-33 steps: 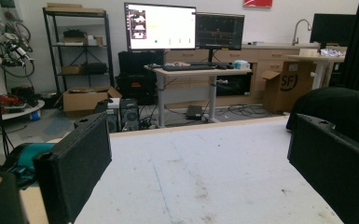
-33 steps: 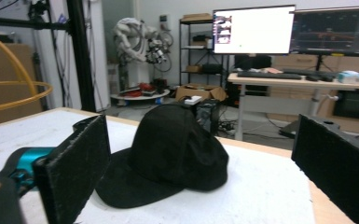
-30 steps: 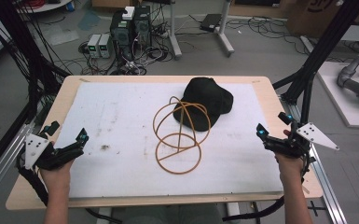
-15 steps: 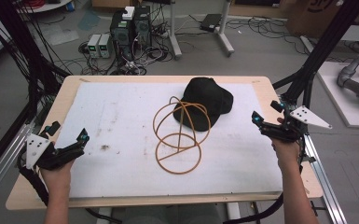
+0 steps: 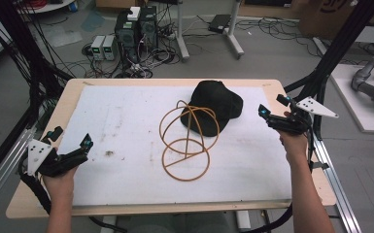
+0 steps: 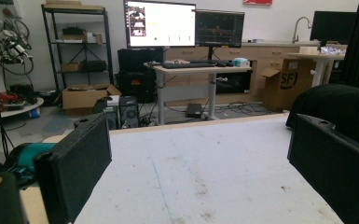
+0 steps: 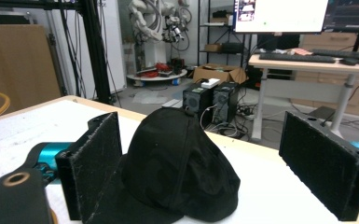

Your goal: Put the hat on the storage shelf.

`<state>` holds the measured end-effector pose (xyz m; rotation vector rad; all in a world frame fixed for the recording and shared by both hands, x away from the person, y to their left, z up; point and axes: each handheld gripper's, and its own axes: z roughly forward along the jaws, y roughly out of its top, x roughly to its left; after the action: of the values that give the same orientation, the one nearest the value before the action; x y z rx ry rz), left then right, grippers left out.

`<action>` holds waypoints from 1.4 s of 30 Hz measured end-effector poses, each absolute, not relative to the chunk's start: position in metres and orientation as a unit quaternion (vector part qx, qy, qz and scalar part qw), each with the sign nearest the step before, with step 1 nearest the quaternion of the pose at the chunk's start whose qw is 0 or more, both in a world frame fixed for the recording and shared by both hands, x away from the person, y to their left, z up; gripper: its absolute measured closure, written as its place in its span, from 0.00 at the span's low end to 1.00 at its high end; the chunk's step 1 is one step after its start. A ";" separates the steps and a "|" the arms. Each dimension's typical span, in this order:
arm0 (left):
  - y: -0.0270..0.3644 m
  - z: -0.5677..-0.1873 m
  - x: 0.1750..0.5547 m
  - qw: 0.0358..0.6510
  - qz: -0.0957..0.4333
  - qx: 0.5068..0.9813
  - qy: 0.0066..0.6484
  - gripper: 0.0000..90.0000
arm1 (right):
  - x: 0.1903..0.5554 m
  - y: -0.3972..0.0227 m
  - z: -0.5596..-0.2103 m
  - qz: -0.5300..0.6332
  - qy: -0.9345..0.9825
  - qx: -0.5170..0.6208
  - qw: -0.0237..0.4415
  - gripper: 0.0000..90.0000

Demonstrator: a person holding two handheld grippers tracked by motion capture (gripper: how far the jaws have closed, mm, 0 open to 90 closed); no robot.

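The right gripper hovered level just right of the cap, jaws spread and empty after narrowing slightly. The left gripper rested far left of the cap, released

The black baseball cap is matt woven cloth with stitched seams. At its seven o'clock, the orange wire-ring stand looks smooth and slightly glossy. The pale wooden table carries a white, scuffed, stained matt sheet.
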<state>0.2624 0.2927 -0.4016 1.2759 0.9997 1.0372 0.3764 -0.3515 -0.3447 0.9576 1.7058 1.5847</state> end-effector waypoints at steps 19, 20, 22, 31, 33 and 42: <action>0.292 -0.402 0.264 0.570 0.440 0.546 0.428 0.07 | 0.432 -0.338 -0.345 0.574 0.666 0.374 0.295 0.14; 0.292 -0.402 0.264 0.570 0.440 0.546 0.428 0.07 | 0.434 -0.337 -0.345 0.574 0.665 0.375 0.296 0.14; 0.292 -0.403 0.264 0.571 0.439 0.546 0.428 0.07 | 0.438 -0.336 -0.347 0.573 0.665 0.379 0.291 0.14; 0.289 -0.403 0.265 0.570 0.438 0.551 0.425 0.07 | 0.455 -0.333 -0.356 0.570 0.667 0.389 0.282 0.14; 0.289 -0.403 0.266 0.570 0.437 0.550 0.425 0.07 | 0.458 -0.332 -0.359 0.568 0.668 0.393 0.277 0.14; 0.290 -0.404 0.266 0.570 0.434 0.551 0.428 0.07 | 0.473 -0.327 -0.374 0.559 0.670 0.414 0.261 0.14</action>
<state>0.2663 0.2898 -0.4045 1.2931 1.0053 1.0186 0.4725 -0.3271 -0.3738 1.1205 1.8131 1.5140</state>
